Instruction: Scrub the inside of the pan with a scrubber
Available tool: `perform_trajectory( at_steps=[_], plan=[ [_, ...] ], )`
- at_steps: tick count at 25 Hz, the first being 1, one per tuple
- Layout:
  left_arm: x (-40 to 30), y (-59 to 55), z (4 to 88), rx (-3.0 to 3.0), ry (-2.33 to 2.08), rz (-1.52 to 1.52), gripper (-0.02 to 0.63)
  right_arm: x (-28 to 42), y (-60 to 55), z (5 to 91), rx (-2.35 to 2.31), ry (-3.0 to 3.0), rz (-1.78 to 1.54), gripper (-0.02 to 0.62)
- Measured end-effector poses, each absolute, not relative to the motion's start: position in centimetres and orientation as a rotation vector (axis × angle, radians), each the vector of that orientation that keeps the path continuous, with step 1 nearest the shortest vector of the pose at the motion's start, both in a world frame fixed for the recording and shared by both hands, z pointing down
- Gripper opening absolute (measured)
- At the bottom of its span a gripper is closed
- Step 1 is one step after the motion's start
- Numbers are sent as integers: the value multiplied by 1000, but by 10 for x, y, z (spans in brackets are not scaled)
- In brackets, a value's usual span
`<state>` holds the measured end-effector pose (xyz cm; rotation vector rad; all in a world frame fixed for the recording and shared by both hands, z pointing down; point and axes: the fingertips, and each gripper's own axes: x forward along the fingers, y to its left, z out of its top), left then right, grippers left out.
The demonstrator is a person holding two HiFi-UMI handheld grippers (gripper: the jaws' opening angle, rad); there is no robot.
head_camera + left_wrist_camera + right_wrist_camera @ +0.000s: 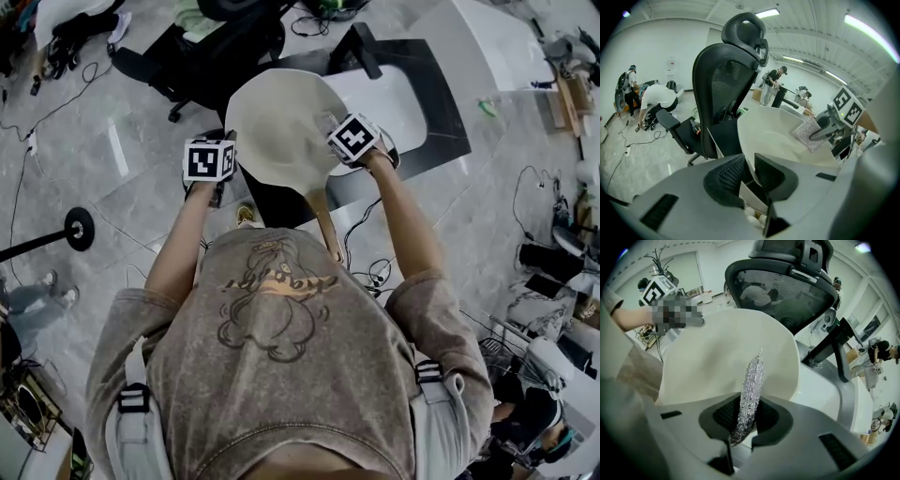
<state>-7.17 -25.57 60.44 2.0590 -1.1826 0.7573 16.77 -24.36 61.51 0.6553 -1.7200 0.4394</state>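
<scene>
The cream-coloured pan (279, 122) is held up in the air in front of the person, tilted so that its hollow faces the head camera, with its wooden-toned handle (324, 221) pointing back toward the person's chest. The left gripper (747, 166) has it by the near rim: its fingers (723, 177) stand narrow, one on the inside of the pan wall and one on the outside, clamped on the thin edge. The right gripper (747, 414) comes in from the opposite side, and its fingers (725, 414) pinch the lower end of a silvery, glittering scrubber (751, 389), seen edge-on between them. In the left gripper view the scrubber lies flat against the pan's inner wall close to the far rim. A black mesh office chair (725, 89) stands just behind the pan, beside a white tabletop (405, 105) with a dark border, all on a grey tiled floor (131, 202).
</scene>
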Motion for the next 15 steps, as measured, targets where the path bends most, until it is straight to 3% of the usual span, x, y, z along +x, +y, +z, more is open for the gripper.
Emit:
perform_trajectory(
  at_steps=[9,15],
  plan=[
    [-72,-256,605,2053,-1186,768,75,162,-206,626,499,-1607,402,72],
    [-72,-256,606,2043,-1188,760,75,111,-191,634,359,-1740,385,71]
  ],
)
